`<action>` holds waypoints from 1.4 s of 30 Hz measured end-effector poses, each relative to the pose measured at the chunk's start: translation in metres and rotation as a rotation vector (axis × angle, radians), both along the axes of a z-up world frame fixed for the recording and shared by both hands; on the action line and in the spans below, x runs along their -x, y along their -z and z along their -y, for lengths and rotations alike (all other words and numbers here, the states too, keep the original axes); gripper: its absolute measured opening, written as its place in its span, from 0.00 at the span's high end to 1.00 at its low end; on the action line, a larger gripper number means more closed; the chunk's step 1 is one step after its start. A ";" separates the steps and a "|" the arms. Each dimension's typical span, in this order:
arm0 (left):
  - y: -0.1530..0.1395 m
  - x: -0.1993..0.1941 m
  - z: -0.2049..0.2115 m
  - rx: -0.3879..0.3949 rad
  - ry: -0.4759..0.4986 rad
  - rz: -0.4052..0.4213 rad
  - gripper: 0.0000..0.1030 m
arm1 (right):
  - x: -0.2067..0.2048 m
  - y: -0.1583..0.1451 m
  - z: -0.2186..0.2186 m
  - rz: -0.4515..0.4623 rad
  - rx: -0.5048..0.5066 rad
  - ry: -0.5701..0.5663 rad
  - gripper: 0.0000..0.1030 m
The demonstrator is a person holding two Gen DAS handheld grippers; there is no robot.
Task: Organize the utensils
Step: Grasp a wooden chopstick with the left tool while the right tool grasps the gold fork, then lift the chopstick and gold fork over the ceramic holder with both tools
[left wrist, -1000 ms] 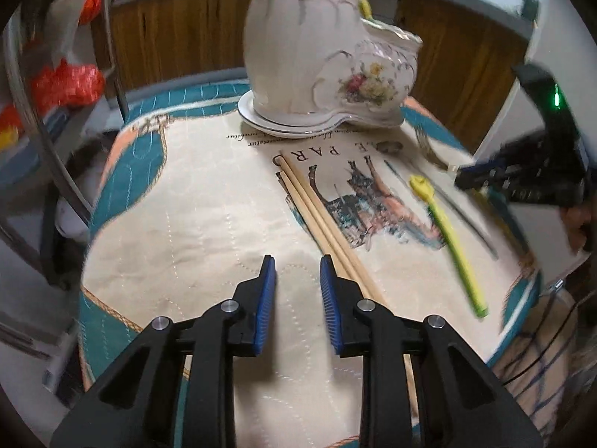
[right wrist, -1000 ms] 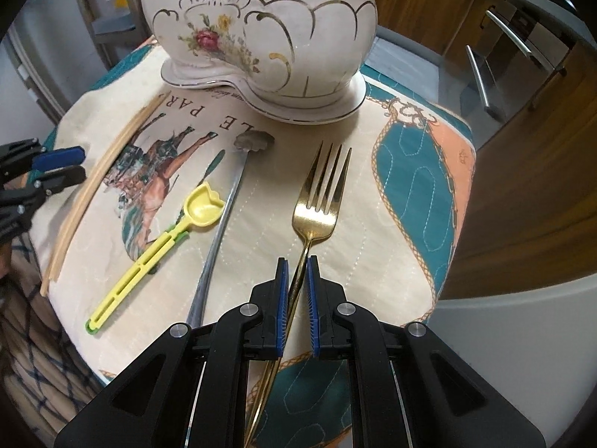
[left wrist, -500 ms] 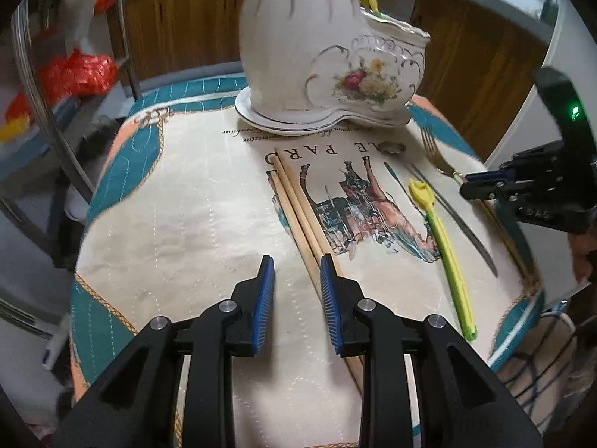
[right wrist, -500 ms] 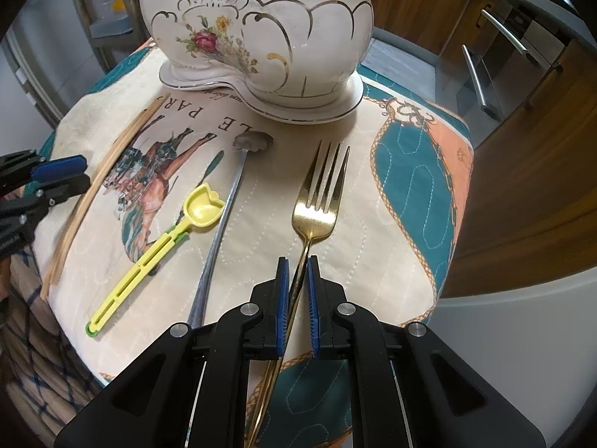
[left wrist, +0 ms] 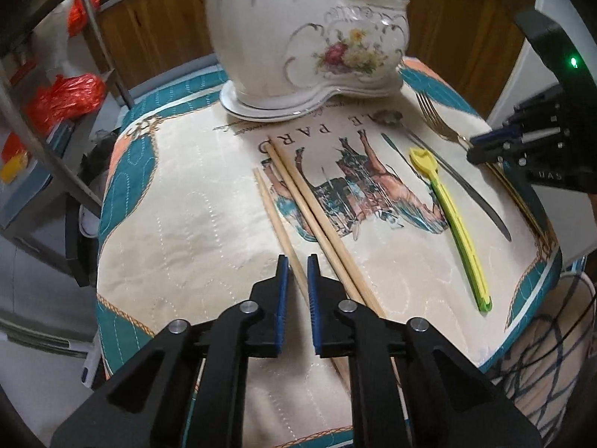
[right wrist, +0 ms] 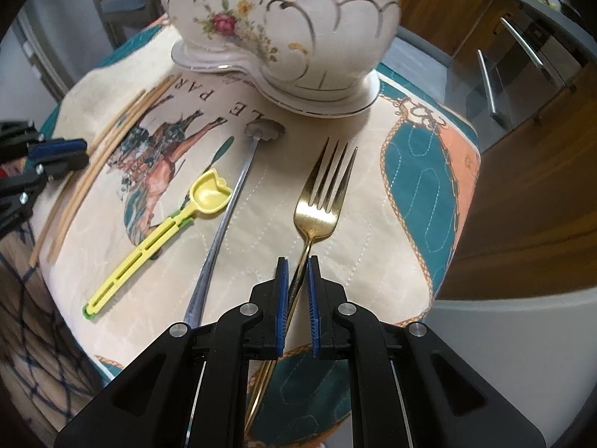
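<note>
Utensils lie on a round tabletop (left wrist: 179, 224) under a quilted cloth w/ horse print, teal/peach border. Three wooden chopsticks: a pair (left wrist: 317, 220) side by side across the print, one single chopstick (left wrist: 276, 224) just beside them, slightly apart, all running from near the vase toward the near edge. Yellow spoon (left wrist: 453, 224), plastic, slotted handle w/ green tip, lies between the print and a thin steel spoon (left wrist: 459, 183) w/ scalloped bowl. Gold fork (right wrist: 321, 201), tines toward the vase, nearest the far-right edge.

White vase (left wrist: 298, 33), boot-shaped, gold trim, rose decal, stands at the back edge.

Left tongs (left wrist: 296, 276): closing, narrow gap, the single chopstick between the blue pads; contact can't be confirmed, looks not yet pressed. Right tongs (right wrist: 297, 276): narrow, clamped on the fork handle, which runs between the pads and on under them.

Left view only: something yellow sticking out of the vase top, red bags (left wrist: 71, 93) on a shelf off the left edge, wood cabinets behind. It shows the right tongs (left wrist: 496, 145) side-on at the fork.

Right view only: full fork w/ four tines, metal drawer handles (right wrist: 488, 86) beyond the right edge, left tongs (right wrist: 63, 156) side-on over the chopstick ends.
</note>
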State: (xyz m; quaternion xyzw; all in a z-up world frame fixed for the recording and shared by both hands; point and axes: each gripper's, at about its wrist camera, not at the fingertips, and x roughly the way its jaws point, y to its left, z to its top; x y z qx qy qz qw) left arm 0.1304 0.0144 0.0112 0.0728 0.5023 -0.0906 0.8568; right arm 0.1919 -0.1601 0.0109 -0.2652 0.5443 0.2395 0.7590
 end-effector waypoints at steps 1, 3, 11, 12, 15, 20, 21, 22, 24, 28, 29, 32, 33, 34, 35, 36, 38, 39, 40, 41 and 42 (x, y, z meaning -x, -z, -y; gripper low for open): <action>0.000 -0.002 0.001 -0.009 0.013 -0.013 0.91 | -0.001 0.000 -0.003 -0.006 0.019 -0.011 0.89; -0.001 -0.005 0.003 -0.035 0.044 -0.052 0.91 | -0.003 0.001 -0.005 -0.025 0.040 -0.022 0.89; -0.002 -0.028 0.009 -0.092 0.097 -0.230 0.86 | -0.023 0.001 -0.008 -0.127 0.051 0.022 0.89; -0.003 -0.028 0.009 -0.096 0.097 -0.233 0.86 | -0.023 0.001 -0.006 -0.127 0.036 0.031 0.90; -0.004 -0.024 0.011 -0.097 0.114 -0.215 0.91 | -0.024 -0.001 0.010 -0.152 -0.082 0.070 0.92; -0.008 -0.011 -0.010 -0.015 0.086 -0.147 0.95 | -0.012 0.002 0.037 -0.155 -0.279 0.098 0.94; -0.011 -0.007 -0.015 0.002 0.077 -0.126 0.95 | -0.008 0.001 0.041 -0.143 -0.306 0.096 0.94; -0.013 -0.004 -0.021 0.020 0.068 -0.106 0.95 | -0.006 0.001 0.044 -0.131 -0.318 0.093 0.94; -0.020 0.003 -0.030 0.054 0.051 -0.061 0.95 | 0.001 -0.001 0.051 -0.107 -0.361 0.087 0.94; -0.040 0.012 -0.048 0.155 0.007 0.043 0.95 | 0.005 -0.011 0.061 -0.054 -0.459 0.100 0.94; -0.047 0.014 -0.053 0.184 -0.011 0.075 0.95 | 0.008 -0.015 0.059 -0.045 -0.471 0.100 0.94; -0.062 0.018 -0.058 0.260 -0.028 0.162 0.95 | 0.013 -0.024 0.061 0.007 -0.515 0.095 0.94; -0.067 0.016 -0.060 0.277 -0.033 0.188 0.95 | 0.016 -0.027 0.061 0.025 -0.522 0.094 0.94; -0.071 0.017 -0.060 0.296 -0.027 0.221 0.95 | 0.018 -0.031 0.059 0.060 -0.532 0.091 0.94; -0.075 0.018 -0.058 0.308 -0.020 0.253 0.95 | 0.020 -0.033 0.060 0.085 -0.546 0.094 0.94; -0.078 0.020 -0.055 0.311 -0.019 0.272 0.95 | 0.020 -0.035 0.063 0.103 -0.559 0.097 0.94; -0.081 0.020 -0.050 0.323 -0.011 0.308 0.95 | 0.023 -0.040 0.063 0.150 -0.591 0.105 0.94; -0.083 0.020 -0.047 0.321 -0.010 0.324 0.95 | 0.025 -0.040 0.062 0.164 -0.602 0.107 0.94; -0.085 0.019 -0.043 0.321 -0.006 0.347 0.95 | 0.026 -0.043 0.063 0.180 -0.622 0.109 0.94; -0.087 0.019 -0.042 0.326 -0.003 0.361 0.95 | 0.026 -0.046 0.063 0.198 -0.641 0.111 0.94; -0.089 0.018 -0.040 0.332 -0.003 0.377 0.95 | 0.027 -0.049 0.062 0.211 -0.654 0.110 0.94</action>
